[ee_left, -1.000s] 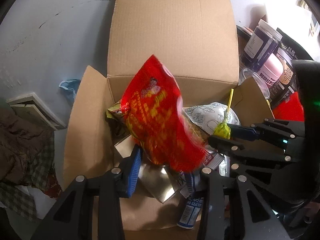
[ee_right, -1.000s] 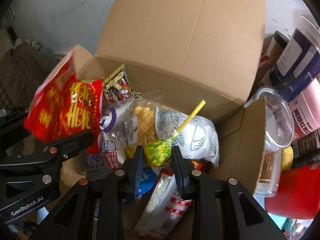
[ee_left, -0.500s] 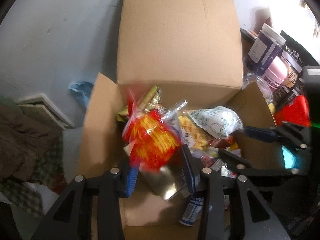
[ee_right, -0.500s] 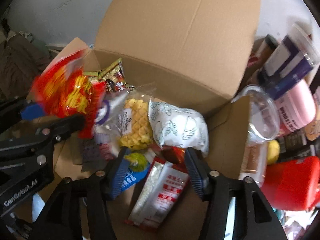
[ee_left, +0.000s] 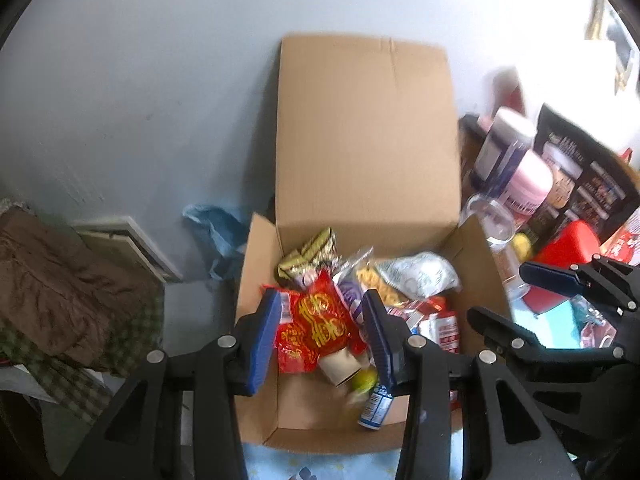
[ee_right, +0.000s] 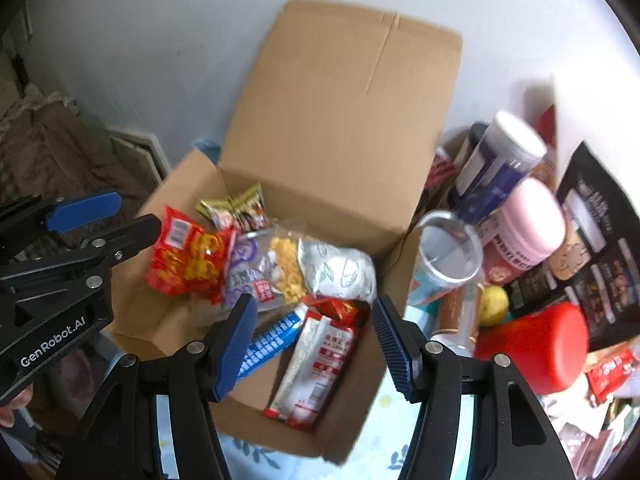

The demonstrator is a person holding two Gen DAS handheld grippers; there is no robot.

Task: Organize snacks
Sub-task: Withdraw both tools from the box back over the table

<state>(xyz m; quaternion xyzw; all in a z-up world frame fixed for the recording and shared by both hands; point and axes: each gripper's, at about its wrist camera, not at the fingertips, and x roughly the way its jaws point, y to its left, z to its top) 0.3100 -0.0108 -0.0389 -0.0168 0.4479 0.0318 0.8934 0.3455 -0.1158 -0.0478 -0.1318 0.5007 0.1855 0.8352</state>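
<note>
An open cardboard box (ee_left: pixel 256 264) (ee_right: pixel 176 184) holds several snack packs. The red bag with yellow print (ee_left: pixel 316 324) (ee_right: pixel 188 256) lies inside at its left. A yellow-green lollipop (ee_left: pixel 365 380) rests near the front wall, blurred. A white pouch (ee_right: pixel 340 268), a red-and-white packet (ee_right: pixel 320 364) and a blue packet (ee_right: pixel 268 344) lie beside them. My left gripper (ee_left: pixel 320 300) (ee_right: pixel 138 210) hangs open above the box's left side, gripping nothing. Above the right side my right gripper (ee_right: pixel 315 300) (ee_left: pixel 498 292) is open too, and nothing is between its fingers.
Right of the box stand a dark blue jar (ee_right: pixel 496 168), a pink jar (ee_right: pixel 528 220), a clear cup (ee_right: pixel 448 252), a yellow fruit (ee_right: pixel 494 300) and a red container (ee_right: pixel 536 344). Brown cloth (ee_left: pixel 60 288) lies at the left. The tall rear flap leans on a pale wall.
The left gripper let go of the red bag, which fell into the box. The right gripper opened and dropped the lollipop. Both grippers rose away from the box.
</note>
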